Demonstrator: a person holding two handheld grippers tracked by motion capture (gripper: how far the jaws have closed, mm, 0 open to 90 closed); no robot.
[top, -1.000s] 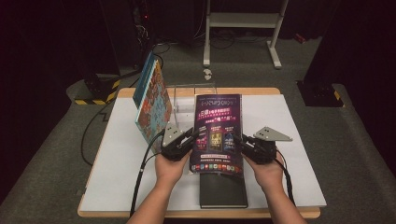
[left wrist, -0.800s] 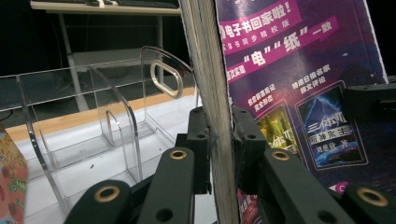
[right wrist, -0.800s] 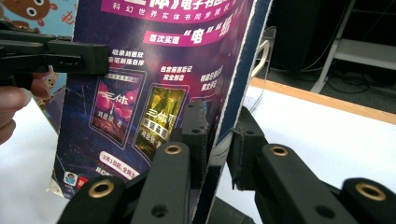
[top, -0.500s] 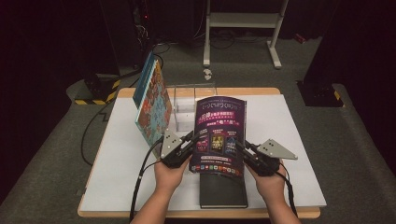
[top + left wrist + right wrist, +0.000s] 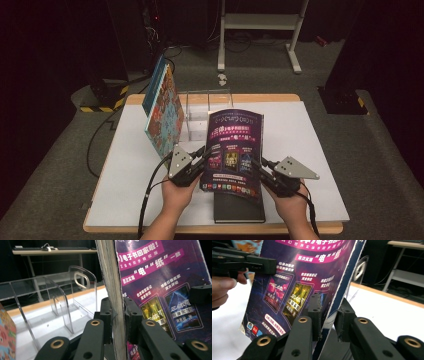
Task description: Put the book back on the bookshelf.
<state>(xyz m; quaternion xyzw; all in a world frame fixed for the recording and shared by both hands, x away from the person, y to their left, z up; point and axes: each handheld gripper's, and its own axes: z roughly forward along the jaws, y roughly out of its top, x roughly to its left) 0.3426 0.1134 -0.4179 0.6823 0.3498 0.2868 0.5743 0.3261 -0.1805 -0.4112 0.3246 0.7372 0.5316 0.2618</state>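
Where the white surface (image 5: 320, 150) begins at the left of the high view, a colourful picture book (image 5: 162, 112) stands tilted against the left end of a clear acrylic rack (image 5: 207, 102), whose curved dividers also show in the left gripper view (image 5: 62, 302).

Just right of that book, the left hand-held gripper (image 5: 202, 155) comes up from the person's left hand (image 5: 175, 192). Its jaws are clamped on the left edge of a purple paperback (image 5: 234, 150); in the left gripper view the two black jaws press on either side of the page block of that book (image 5: 162, 277), with the cover facing right.

The purple paperback is held raised above the middle of the surface, near the front edge, its printed cover turned toward the person and its top leaning away toward the rack. Under its lower edge a black book (image 5: 239, 207) lies flat on the surface.

At the paperback's right edge the right hand-held gripper (image 5: 260, 165) is held by the right hand (image 5: 292, 202). In the right gripper view its jaws stand on both sides of the cover's edge (image 5: 312, 277); the near jaw lies against the cover, while a narrow gap shows by the other, so I cannot tell how firmly it pinches. The left hand-held gripper (image 5: 272, 266) shows farther off there, on the opposite edge.
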